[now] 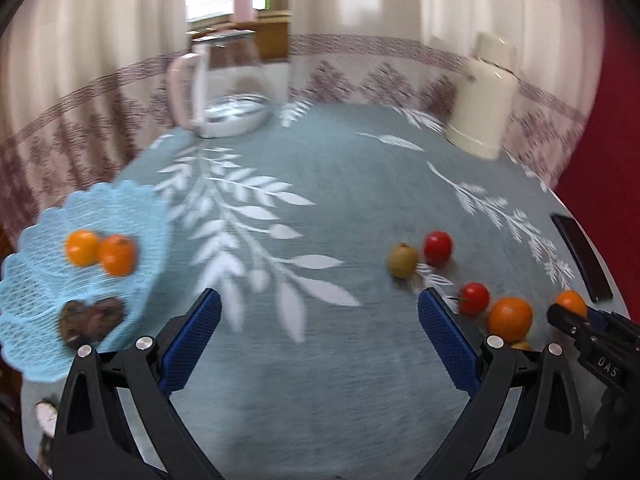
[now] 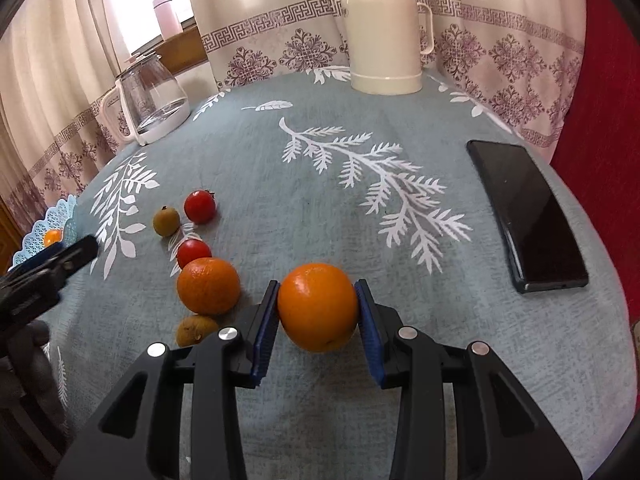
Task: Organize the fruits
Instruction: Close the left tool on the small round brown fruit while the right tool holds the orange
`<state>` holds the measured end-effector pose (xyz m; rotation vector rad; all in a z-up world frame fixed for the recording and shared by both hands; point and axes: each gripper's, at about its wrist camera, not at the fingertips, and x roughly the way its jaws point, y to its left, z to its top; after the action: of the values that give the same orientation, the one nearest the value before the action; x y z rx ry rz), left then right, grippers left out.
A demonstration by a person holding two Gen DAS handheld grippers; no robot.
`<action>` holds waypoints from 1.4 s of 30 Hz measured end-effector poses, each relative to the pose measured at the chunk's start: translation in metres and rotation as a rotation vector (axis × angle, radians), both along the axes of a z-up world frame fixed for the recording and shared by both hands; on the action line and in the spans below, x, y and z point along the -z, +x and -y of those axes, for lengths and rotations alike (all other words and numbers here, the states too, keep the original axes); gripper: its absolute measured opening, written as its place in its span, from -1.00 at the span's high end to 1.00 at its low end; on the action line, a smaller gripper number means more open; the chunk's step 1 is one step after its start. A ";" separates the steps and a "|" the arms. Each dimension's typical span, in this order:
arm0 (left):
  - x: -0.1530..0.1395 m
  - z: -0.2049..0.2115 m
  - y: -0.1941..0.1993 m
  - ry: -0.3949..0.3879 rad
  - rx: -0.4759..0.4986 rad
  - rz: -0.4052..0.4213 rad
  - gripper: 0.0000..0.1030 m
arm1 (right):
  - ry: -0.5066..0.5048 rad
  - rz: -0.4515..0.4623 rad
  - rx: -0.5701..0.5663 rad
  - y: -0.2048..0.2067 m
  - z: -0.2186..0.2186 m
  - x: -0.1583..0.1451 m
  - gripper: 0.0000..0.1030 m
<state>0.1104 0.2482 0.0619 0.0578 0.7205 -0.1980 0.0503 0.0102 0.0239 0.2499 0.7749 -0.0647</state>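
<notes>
Table [image 2: 320,208], leaf cloth | right tongs [image 2: 318,312] pinching orange [image 2: 318,306] at its middle | left tongs [image 1: 320,320] spread, empty | basket [image 1: 36,288] at 9 o'clock | advice: lift straight, carry clear of neighbouring fruit, release low.

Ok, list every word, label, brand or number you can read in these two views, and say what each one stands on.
"DAS" on the black body of the right gripper, seen in the left wrist view; it may be part of a longer marking.
Faint print on the glass kettle: too small to read.
Phone: dark screen, no text.
Cream thermos and pink bottle: no readable label.
</notes>
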 end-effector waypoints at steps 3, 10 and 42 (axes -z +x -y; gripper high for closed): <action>0.005 0.013 0.014 -0.009 0.022 -0.037 -0.76 | 0.022 0.004 -0.001 -0.001 0.002 0.002 0.27; 0.014 0.039 0.033 0.016 0.073 -0.071 -0.43 | 0.056 0.005 -0.002 -0.001 0.006 0.006 0.27; 0.018 0.047 0.044 -0.026 0.085 -0.096 0.47 | 0.063 0.009 -0.005 -0.003 0.007 0.008 0.27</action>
<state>0.1540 0.2012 0.0440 0.0545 0.8113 -0.2931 0.0475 0.0037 0.0160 0.3077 0.7695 -0.0343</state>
